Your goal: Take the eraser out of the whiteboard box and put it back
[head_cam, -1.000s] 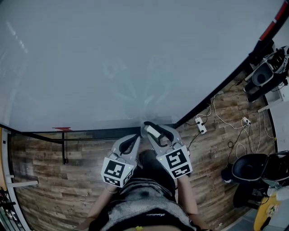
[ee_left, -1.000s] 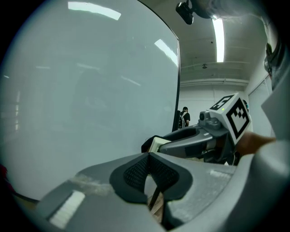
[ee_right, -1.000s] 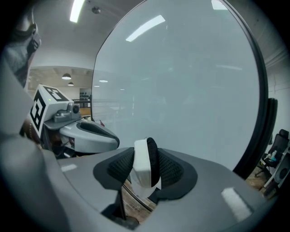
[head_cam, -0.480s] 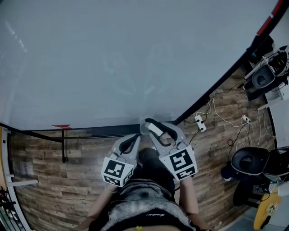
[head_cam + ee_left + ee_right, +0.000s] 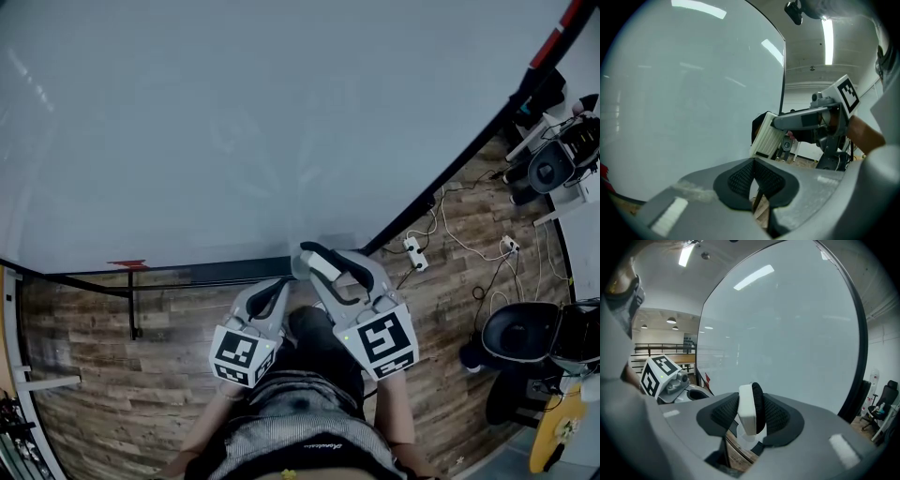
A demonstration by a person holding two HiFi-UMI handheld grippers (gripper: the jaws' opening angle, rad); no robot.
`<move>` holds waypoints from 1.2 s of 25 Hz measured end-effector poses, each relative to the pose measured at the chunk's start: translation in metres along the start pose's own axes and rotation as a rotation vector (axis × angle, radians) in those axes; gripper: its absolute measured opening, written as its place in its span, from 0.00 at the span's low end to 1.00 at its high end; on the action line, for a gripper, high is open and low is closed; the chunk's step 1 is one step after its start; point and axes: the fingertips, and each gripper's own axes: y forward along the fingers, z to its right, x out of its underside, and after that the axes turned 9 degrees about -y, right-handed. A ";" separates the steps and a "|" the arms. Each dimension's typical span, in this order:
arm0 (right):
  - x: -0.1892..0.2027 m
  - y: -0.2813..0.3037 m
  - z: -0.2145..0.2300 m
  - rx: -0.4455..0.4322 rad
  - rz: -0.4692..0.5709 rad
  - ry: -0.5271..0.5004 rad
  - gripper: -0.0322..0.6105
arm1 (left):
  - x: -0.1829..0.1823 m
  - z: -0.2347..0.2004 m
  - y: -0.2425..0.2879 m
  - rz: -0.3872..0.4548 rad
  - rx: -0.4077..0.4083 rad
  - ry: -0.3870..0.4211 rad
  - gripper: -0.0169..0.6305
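R gripper (image 5: 751, 420) fingers (image 5: 777, 418) clamped on eraser (image 5: 746, 404), near whiteboard (image 5: 787, 333) — L gripper (image 5: 753, 177) fingers (image 5: 739, 180) pressed together, empty.

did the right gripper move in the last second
Yes. The right gripper, shut on the eraser, has risen a little toward the camera: its marker cube looks bigger and reaches closer to the floor power strip.

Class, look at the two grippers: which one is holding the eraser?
The right gripper: it clamps the white-and-black eraser between its jaws, while the left gripper has its jaws shut on nothing.
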 end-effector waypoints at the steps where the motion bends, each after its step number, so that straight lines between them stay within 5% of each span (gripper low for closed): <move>1: -0.002 0.000 -0.001 0.000 0.002 -0.003 0.31 | 0.000 -0.001 -0.001 0.000 0.000 -0.001 0.03; 30: -0.006 0.005 -0.010 -0.014 -0.012 -0.032 0.31 | 0.003 -0.004 -0.009 0.015 0.002 -0.010 0.03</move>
